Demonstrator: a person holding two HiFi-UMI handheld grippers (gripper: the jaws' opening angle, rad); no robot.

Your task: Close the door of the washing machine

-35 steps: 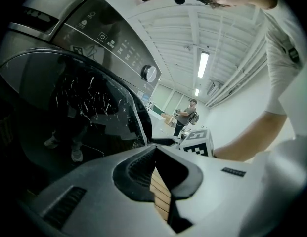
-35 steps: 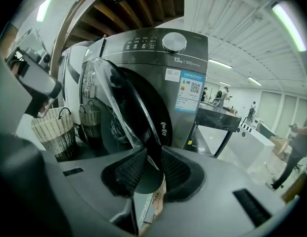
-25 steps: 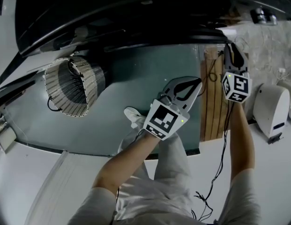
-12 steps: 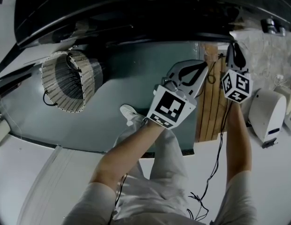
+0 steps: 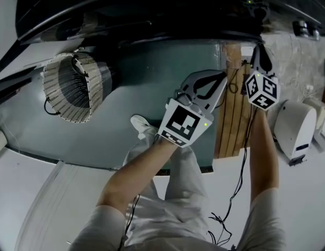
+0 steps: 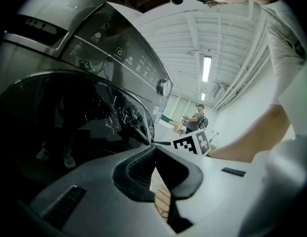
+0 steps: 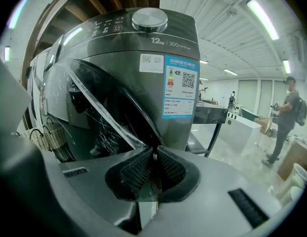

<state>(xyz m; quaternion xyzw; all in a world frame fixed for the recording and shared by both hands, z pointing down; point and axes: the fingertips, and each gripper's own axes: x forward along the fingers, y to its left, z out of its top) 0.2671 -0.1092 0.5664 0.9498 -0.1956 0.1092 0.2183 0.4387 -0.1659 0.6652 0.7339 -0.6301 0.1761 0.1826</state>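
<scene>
Here, left gripper (image 6: 154, 148) and right gripper (image 7: 154, 150), fingers together, sit by the open door (image 7: 106, 107); pushing it shut likely comes next.

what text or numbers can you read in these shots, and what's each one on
"12kg": on the washing machine, top front, below the dial.
Blue energy label: a QR code and print, too small to read.
White sticker: too small to read.
Control panel: a power symbol and icons, no legible words.
</scene>
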